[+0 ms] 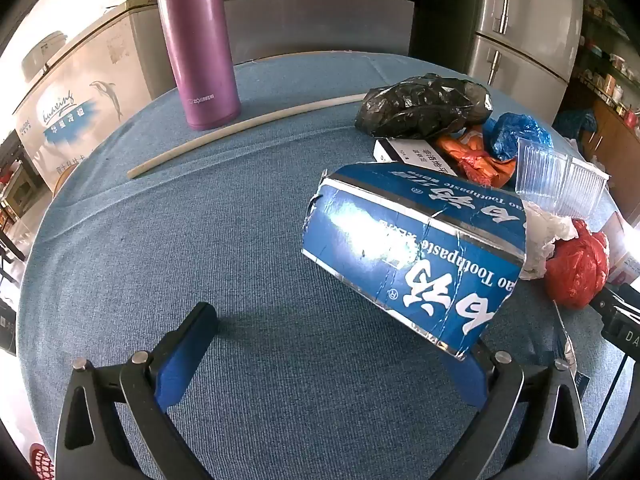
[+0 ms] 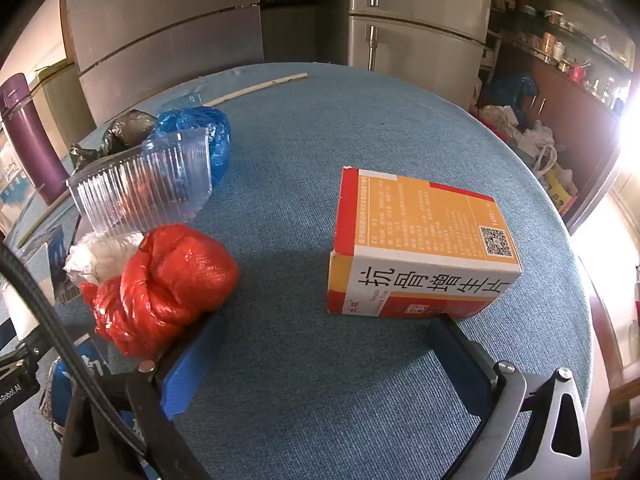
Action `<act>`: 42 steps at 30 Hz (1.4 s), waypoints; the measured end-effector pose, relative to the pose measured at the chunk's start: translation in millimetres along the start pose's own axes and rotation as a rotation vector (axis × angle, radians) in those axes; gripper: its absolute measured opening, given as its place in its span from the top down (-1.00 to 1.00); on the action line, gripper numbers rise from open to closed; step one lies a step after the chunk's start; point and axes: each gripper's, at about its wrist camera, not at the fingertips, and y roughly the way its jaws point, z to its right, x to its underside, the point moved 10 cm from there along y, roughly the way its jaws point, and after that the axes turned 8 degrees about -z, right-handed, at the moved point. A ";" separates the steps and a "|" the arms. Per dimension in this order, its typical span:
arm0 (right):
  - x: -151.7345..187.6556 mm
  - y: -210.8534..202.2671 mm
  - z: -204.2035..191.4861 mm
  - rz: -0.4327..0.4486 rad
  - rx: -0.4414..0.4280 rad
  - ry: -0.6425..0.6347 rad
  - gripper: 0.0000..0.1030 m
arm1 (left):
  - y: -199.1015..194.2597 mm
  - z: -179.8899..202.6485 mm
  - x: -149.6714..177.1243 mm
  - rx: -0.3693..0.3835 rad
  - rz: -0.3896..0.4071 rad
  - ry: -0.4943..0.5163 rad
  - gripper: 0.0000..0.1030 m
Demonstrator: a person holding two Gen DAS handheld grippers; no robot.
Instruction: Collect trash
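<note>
A torn blue toothpaste carton (image 1: 412, 252) lies on the blue tablecloth (image 1: 240, 240), just ahead of my left gripper's right finger. My left gripper (image 1: 332, 340) is open with only cloth between its fingers. Behind the carton sit a black bag (image 1: 424, 106), a white box (image 1: 416, 156), an orange wrapper (image 1: 476, 156), a blue bag (image 1: 516, 132), a clear plastic tray (image 1: 560, 180) and a red bag (image 1: 580, 268). In the right wrist view an orange medicine box (image 2: 420, 248) lies just ahead of my open right gripper (image 2: 320, 340). The red bag (image 2: 164, 284) rests against its left finger.
A purple thermos (image 1: 196, 44) stands at the table's far left, with a long pale stick (image 1: 240, 128) lying beside it. Refrigerators (image 1: 520, 20) stand behind the round table. Shelves and bags (image 2: 532, 136) fill the room at right. Crumpled white paper (image 2: 104, 256) sits by the red bag.
</note>
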 end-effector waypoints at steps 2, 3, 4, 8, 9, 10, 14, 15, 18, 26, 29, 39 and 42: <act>-0.1 -0.1 0.0 0.000 0.000 0.000 -1.00 | 0.0 0.0 0.0 0.000 0.000 0.000 -1.00; -0.2 -0.1 0.0 0.000 0.000 0.000 -1.00 | 0.0 0.0 0.0 0.000 0.000 0.000 -1.00; 0.1 0.1 0.0 0.000 0.000 0.000 -1.00 | 0.0 0.0 0.0 0.001 0.000 0.000 -1.00; 0.1 0.1 0.0 0.000 0.000 0.000 -1.00 | 0.0 0.0 0.0 0.000 0.000 0.000 -1.00; 0.1 0.0 0.0 0.000 0.000 0.001 -1.00 | 0.0 -0.1 0.0 0.000 0.000 0.000 -1.00; 0.1 0.1 0.5 0.000 0.002 0.012 -1.00 | 0.0 -0.1 0.1 0.000 0.000 -0.003 -1.00; 5.9 -3.2 -0.3 -0.006 0.020 0.037 -1.00 | -0.6 0.8 2.7 -0.006 -0.029 -0.010 -1.00; 8.0 -6.5 -1.8 -0.008 0.017 0.032 -1.00 | -0.9 2.1 3.5 -0.005 -0.041 -0.007 -1.00; 13.4 -8.9 -8.6 -0.047 -0.008 -0.021 -1.00 | -10.7 4.5 10.4 -0.050 -0.063 -0.029 -1.00; 40.2 -63.7 13.2 -0.035 0.008 -0.123 -1.00 | -128.4 21.3 9.1 -0.193 0.203 0.038 -1.00; 44.9 -104.5 22.4 0.031 -0.036 -0.121 -1.00 | -172.2 31.1 16.9 -0.220 0.260 0.057 -1.00; 55.3 -241.1 16.3 0.253 -0.124 -0.162 -1.00 | -285.2 30.0 54.8 -0.240 0.388 0.051 -1.00; 65.8 -264.8 13.3 0.284 -0.136 -0.181 -1.00 | -309.3 26.7 64.6 -0.255 0.426 0.041 -1.00</act>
